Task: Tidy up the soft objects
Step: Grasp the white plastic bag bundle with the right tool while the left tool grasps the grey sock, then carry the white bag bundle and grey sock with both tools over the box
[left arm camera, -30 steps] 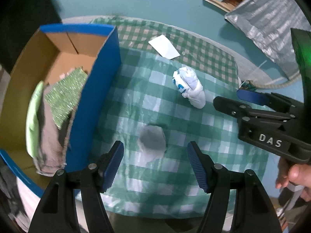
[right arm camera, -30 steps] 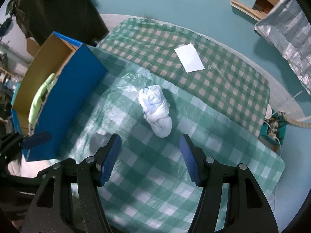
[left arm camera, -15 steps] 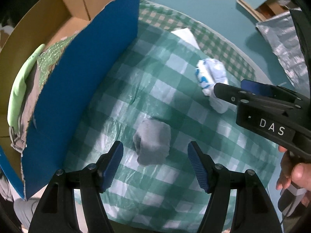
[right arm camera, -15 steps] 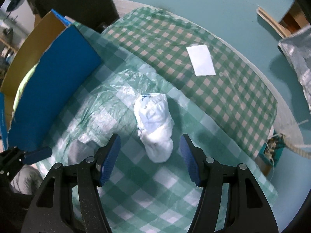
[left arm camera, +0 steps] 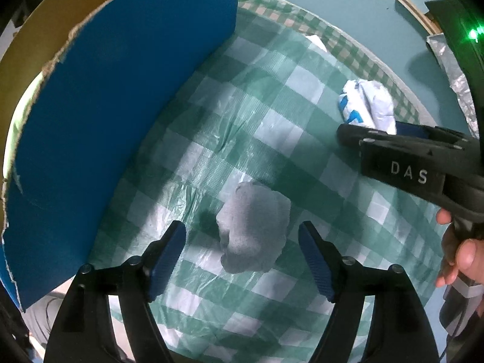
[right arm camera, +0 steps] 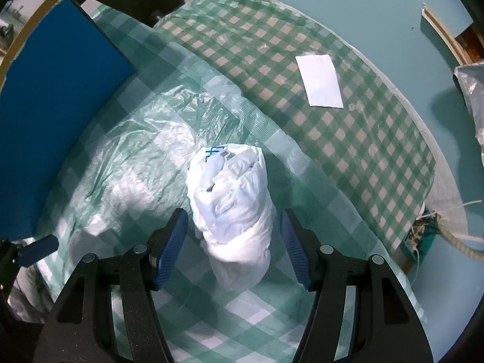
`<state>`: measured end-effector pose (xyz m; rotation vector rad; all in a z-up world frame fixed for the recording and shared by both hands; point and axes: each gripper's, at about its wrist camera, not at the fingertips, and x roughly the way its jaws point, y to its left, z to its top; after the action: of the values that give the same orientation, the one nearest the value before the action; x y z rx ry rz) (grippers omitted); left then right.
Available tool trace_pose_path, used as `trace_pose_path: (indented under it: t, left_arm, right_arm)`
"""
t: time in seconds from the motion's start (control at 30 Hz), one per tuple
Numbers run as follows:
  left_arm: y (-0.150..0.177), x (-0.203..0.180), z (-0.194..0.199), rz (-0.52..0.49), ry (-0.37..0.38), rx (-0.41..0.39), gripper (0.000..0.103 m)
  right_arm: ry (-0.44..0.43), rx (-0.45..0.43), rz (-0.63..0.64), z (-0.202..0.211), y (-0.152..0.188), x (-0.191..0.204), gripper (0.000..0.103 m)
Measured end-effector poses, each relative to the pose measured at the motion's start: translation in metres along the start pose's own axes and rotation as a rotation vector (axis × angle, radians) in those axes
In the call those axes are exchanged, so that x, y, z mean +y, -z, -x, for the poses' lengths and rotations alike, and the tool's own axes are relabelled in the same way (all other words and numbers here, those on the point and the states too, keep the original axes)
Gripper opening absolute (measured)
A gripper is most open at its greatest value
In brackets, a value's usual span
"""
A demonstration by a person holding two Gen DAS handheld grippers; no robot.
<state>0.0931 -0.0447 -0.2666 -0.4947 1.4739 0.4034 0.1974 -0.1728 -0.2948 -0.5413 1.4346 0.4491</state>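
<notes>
Grey, soft bundle (left arm camera: pixel 252 230) lies between my left gripper (left arm camera: pixel 242 255) pads on the green checked plastic cloth (left arm camera: pixel 272 127), beside the blue box (left arm camera: pixel 115 96); jaws are opening, nothing pinched. I reckon closing comes next. On my right view, the right gripper (right arm camera: pixel 233 243) stands apart around the white bag bundle (right arm camera: pixel 233 208), untouched; a paper slip (right arm camera: pixel 319 80) lies farther off, teal floor (right arm camera: pixel 332 6) beyond.

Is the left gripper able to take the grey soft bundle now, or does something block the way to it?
Probably yes. The left gripper points down over the grey bundle, its jaws opening on either side with clear gaps. The blue box and the right gripper stand off to the sides.
</notes>
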Motion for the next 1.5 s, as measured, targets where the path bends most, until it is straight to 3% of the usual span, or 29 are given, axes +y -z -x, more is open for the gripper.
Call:
trace_pose_path:
  t: [0.3, 0.37, 0.47, 0.63, 0.83, 1.0, 1.1, 1.5]
  left_arm:
    - [0.0, -0.001, -0.015, -0.002, -0.017, 0.039, 0.078]
    - [-0.003, -0.004, -0.02, 0.002, -0.02, 0.05, 0.078]
    - [-0.002, -0.005, -0.027, -0.008, -0.028, 0.061, 0.078]
    - [0.0, -0.01, -0.034, -0.026, -0.04, 0.056, 0.078]
    - [0.003, -0.022, -0.033, -0.091, -0.075, 0.03, 0.063]
    - [0.002, -0.027, -0.03, -0.129, -0.075, 0.017, 0.037]
    - [0.003, -0.03, -0.03, -0.159, -0.07, 0.016, 0.029]
    - [0.02, -0.003, 0.009, -0.24, -0.044, -0.026, 0.026]
  right_arm:
    - [0.004, 0.007, 0.025, -0.006, -0.003, 0.009, 0.062]
    - [0.007, 0.0, 0.03, -0.004, -0.003, 0.011, 0.047]
    - [-0.035, 0.003, 0.015, -0.001, -0.001, 0.01, 0.042]
    - [-0.025, -0.011, 0.011, 0.004, 0.008, 0.008, 0.041]
    - [-0.028, -0.03, -0.017, 0.024, 0.027, 0.007, 0.041]
    - [-0.028, -0.039, -0.049, 0.039, 0.043, 0.006, 0.041]
    - [-0.035, -0.046, -0.074, 0.048, 0.052, 0.005, 0.041]
    - [-0.038, -0.093, -0.106, 0.089, 0.082, 0.014, 0.041]
